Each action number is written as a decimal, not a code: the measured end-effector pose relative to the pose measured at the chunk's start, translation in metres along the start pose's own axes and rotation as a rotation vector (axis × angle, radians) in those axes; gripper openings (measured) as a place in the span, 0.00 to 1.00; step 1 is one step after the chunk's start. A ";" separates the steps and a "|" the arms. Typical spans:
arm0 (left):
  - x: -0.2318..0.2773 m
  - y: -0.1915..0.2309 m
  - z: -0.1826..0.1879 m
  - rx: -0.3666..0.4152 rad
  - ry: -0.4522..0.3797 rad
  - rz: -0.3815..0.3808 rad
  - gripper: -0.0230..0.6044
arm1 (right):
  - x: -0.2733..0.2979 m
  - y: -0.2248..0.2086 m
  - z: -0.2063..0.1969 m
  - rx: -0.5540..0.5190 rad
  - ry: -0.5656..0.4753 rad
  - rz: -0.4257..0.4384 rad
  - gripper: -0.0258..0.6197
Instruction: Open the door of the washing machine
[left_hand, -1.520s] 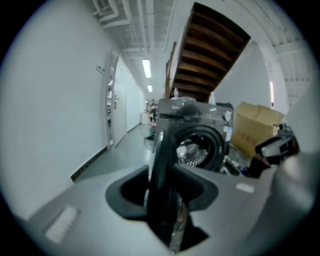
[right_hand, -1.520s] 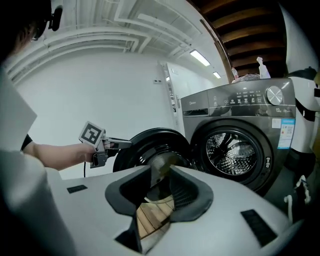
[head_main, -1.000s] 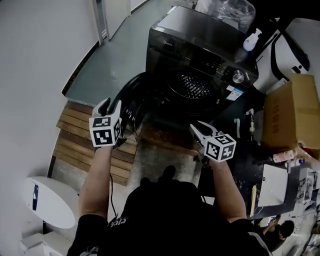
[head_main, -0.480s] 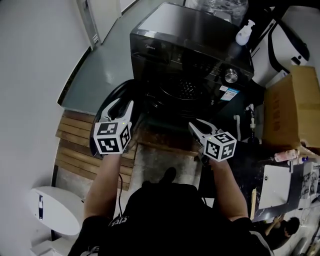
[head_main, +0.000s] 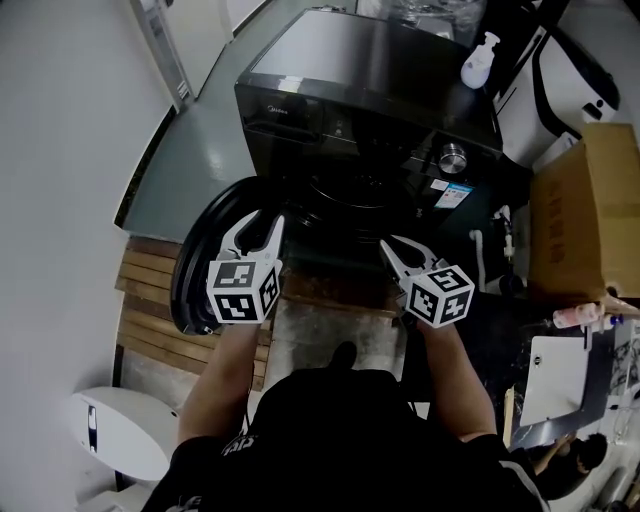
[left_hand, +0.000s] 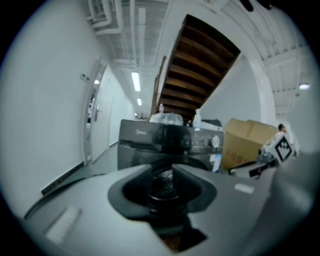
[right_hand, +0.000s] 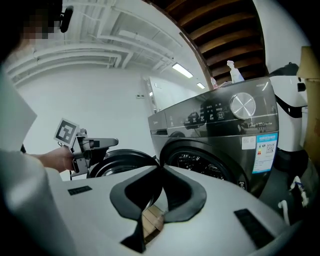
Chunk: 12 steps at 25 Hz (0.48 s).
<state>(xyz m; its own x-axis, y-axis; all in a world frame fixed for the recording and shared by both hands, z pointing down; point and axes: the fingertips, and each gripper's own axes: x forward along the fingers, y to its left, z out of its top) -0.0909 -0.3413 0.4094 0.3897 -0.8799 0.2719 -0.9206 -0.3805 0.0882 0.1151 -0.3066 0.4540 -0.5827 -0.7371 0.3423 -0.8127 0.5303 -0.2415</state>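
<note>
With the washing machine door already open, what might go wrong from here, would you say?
The open door hangs right beside the left gripper, whose empty jaws have just been closing; a stray swing could knock it back shut. The bottle on the washing machine might topple if the machine is jolted.

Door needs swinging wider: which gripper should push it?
Left. The left gripper hovers beside the open door, jaws just closing, still apart, empty; the right gripper, just closed empty, sits farther off.
</note>
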 end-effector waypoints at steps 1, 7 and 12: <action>0.003 -0.005 0.003 0.007 -0.006 -0.010 0.24 | -0.001 -0.003 0.005 -0.002 -0.014 -0.006 0.07; 0.017 -0.024 0.020 0.007 -0.043 -0.040 0.12 | -0.009 -0.022 0.032 0.007 -0.104 -0.048 0.03; 0.027 -0.038 0.028 0.005 -0.061 -0.099 0.09 | -0.012 -0.017 0.045 -0.027 -0.131 -0.042 0.03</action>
<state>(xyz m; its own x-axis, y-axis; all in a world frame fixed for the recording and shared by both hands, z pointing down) -0.0444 -0.3583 0.3867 0.4800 -0.8535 0.2028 -0.8772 -0.4680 0.1070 0.1359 -0.3254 0.4125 -0.5453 -0.8063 0.2293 -0.8368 0.5077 -0.2049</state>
